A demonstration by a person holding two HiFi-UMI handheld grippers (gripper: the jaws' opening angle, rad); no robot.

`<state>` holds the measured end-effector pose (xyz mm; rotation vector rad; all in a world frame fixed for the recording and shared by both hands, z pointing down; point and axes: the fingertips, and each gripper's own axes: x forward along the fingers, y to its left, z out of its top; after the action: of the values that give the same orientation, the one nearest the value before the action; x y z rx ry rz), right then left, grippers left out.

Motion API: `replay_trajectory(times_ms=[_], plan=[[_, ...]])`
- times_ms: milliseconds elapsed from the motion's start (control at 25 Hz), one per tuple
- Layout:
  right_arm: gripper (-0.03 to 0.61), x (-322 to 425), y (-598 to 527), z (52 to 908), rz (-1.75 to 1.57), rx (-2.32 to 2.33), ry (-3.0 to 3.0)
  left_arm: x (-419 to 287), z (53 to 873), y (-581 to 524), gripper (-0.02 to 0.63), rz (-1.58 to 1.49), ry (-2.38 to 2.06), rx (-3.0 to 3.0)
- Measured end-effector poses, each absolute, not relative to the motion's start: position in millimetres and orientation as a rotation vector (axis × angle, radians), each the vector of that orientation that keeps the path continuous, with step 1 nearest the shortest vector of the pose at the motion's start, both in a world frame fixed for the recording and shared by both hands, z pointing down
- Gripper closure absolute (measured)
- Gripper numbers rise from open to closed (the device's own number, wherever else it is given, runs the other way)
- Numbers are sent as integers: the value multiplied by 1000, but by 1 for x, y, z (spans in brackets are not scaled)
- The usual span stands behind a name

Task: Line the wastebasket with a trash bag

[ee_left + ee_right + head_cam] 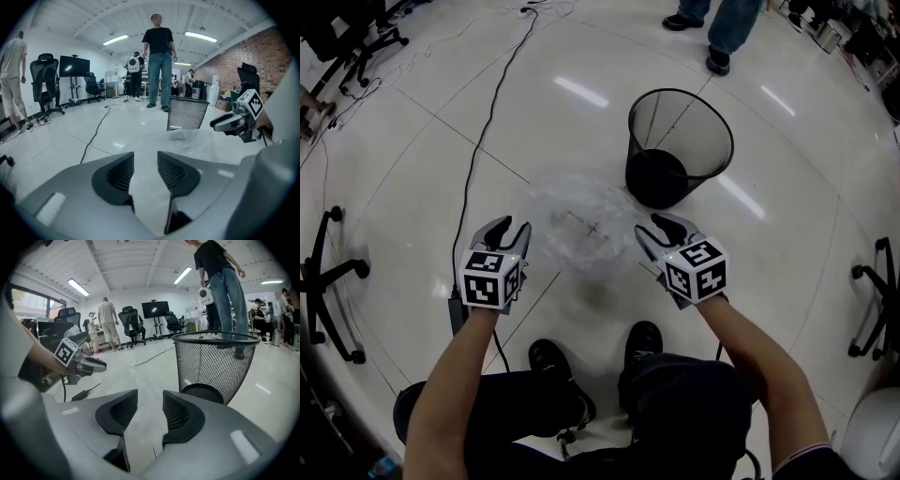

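Observation:
A black mesh wastebasket stands upright on the pale floor, ahead and to the right. A clear, crumpled trash bag lies on the floor in front of it, between my two grippers. My left gripper is at the bag's left edge and my right gripper at its right edge. Both are open with nothing between their pads. In the left gripper view the open jaws face the bag and the basket. In the right gripper view the open jaws are just left of the basket.
A black cable runs across the floor on the left to a power adapter. Office chair bases stand at the left and right edges. A person stands beyond the basket. My own shoes are below the bag.

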<state>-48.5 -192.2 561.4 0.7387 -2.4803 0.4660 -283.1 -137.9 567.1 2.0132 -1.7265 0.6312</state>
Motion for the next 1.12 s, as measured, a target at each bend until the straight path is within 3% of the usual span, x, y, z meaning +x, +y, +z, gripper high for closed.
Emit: replay_trajectory(times_ms=[480,560,680,760,1120], plan=[[400,-40,-197,605,574,770,-2381,-294,607,-145,443,631,-1670,1914],[428,-40,-195,608,571,756,-2372,-290,612,-146,455,637,-1642,1913],[541,-46,-194,609,551,736,-2376,-289,612,-147,601,658,-1617,1934],[574,-48,-196,605,545,733,-2387,-289,610,-149,602,657,-1612,1947],[577,-56,-198,556,463,692,-2476,-289,564,-155,602,687,-1589,2098]])
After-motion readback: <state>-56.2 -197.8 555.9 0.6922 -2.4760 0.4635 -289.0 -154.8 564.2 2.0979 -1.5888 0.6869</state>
